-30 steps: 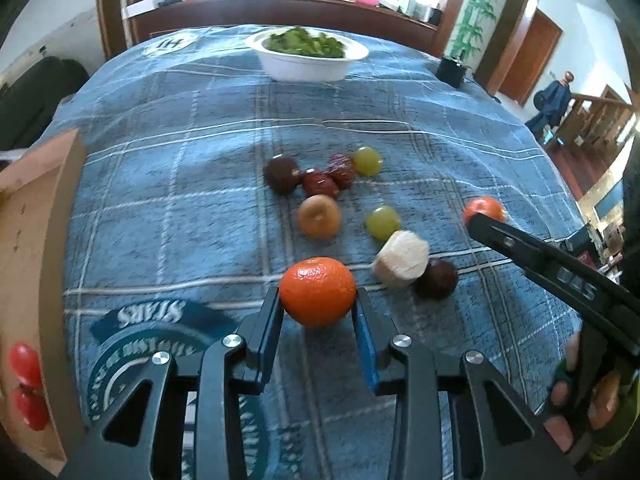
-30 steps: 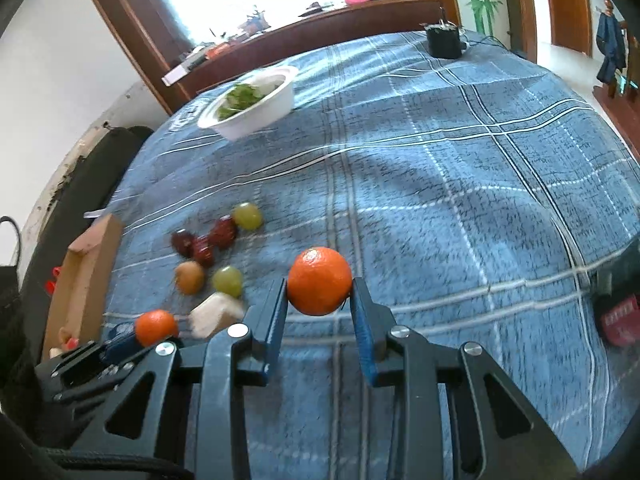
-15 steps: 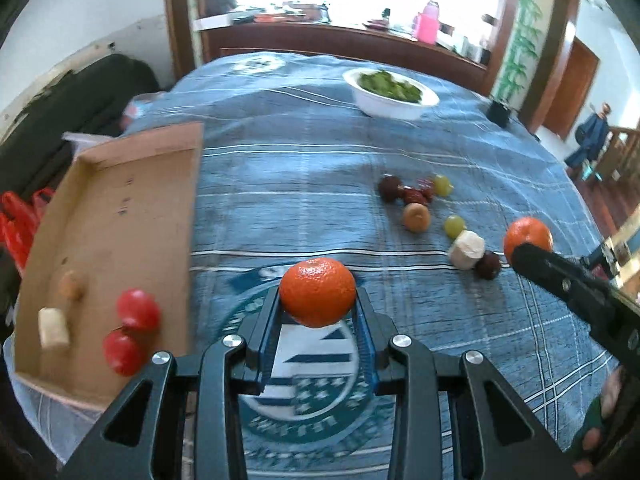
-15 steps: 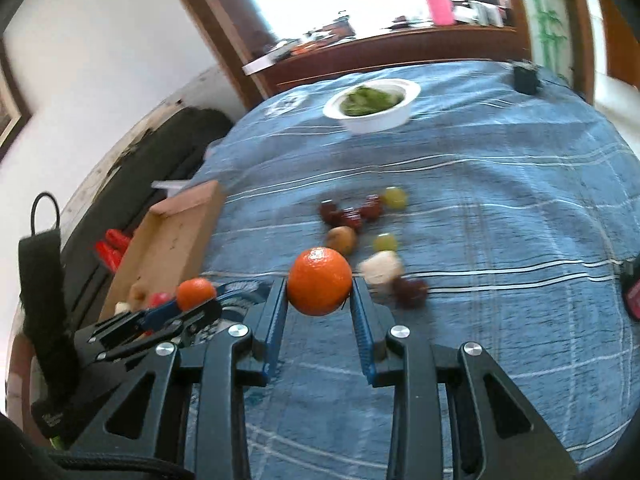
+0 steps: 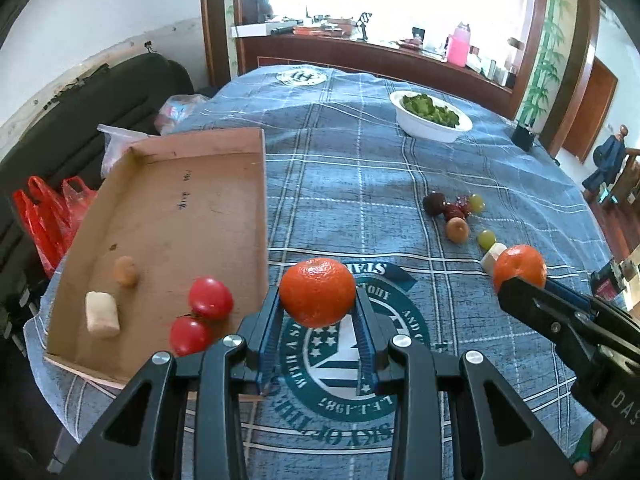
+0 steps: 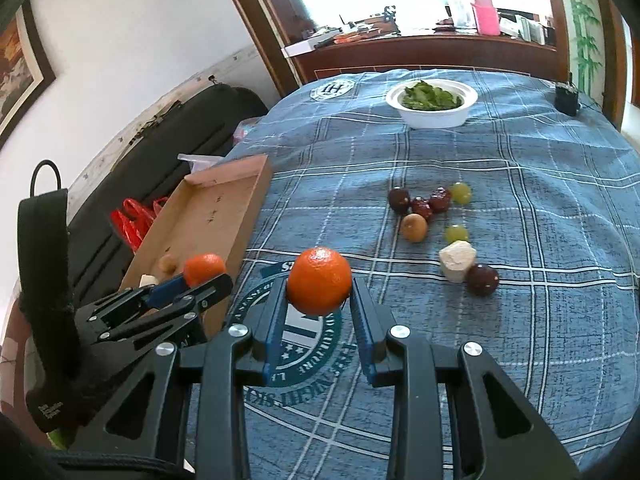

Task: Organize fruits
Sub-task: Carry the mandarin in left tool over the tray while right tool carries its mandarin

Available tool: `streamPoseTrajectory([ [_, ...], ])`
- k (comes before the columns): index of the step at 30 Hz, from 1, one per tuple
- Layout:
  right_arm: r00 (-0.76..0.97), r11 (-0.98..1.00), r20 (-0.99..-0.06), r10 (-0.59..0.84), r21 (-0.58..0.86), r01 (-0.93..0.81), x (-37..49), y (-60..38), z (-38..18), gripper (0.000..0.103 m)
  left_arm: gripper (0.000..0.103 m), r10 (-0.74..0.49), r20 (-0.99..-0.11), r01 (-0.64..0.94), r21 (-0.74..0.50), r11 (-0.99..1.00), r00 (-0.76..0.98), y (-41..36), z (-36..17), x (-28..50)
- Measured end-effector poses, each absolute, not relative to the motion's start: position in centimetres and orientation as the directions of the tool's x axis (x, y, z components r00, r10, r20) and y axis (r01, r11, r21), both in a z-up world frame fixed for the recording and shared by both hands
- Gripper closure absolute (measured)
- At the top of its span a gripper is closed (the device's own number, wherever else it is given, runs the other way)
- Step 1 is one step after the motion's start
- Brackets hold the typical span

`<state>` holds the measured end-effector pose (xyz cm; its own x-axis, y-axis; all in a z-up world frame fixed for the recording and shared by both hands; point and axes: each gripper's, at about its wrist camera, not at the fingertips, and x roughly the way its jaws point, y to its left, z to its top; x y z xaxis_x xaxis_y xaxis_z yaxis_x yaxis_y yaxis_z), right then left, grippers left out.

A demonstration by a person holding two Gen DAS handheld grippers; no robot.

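Observation:
My left gripper (image 5: 318,298) is shut on an orange (image 5: 318,280), held above the blue cloth just right of the cardboard tray (image 5: 180,208). Inside the tray lie two red tomatoes (image 5: 211,298), a white chunk (image 5: 102,314) and a small brown fruit (image 5: 126,270). My right gripper (image 6: 318,286) is shut on a second orange (image 6: 319,272) over the cloth's round emblem. In the right wrist view the left gripper (image 6: 206,280) and its orange (image 6: 204,266) sit at the tray's (image 6: 224,200) near corner. Several loose fruits (image 6: 414,227) lie further right on the cloth.
A white bowl of greens (image 5: 430,118) stands at the far side of the table. A small black object (image 6: 566,98) sits near the far right edge. Red plastic bags (image 5: 44,216) and a black sofa (image 5: 80,128) lie left of the table.
Both grippers have swung left, away from the loose fruit pile and toward the tray, each still carrying its orange. The tray now shows in full.

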<state>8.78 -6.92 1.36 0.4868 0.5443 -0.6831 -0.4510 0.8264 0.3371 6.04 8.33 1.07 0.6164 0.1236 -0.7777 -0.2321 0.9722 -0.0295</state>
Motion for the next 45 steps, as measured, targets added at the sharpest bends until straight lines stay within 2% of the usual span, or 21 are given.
streamPoseTrajectory([
  [22,0.438,0.786,-0.694,0.571,0.31,-0.534,7.5,-1.7,1.7,0.069,0.069,0.189,-0.773,-0.328,-0.025,0.944,0.606,13.3,1.2,4.5],
  [39,0.365,0.727,-0.697,0.617,0.326,-0.604,8.5,4.1,1.3,0.069,0.069,0.263,-0.778,-0.47,-0.047,0.882,0.571,21.5,1.6,4.1],
  [45,0.321,0.698,-0.698,0.64,0.355,-0.622,9.8,6.4,0.7,0.069,0.069,0.293,-0.783,-0.492,-0.019,0.87,0.548,23.1,1.3,5.2],
])
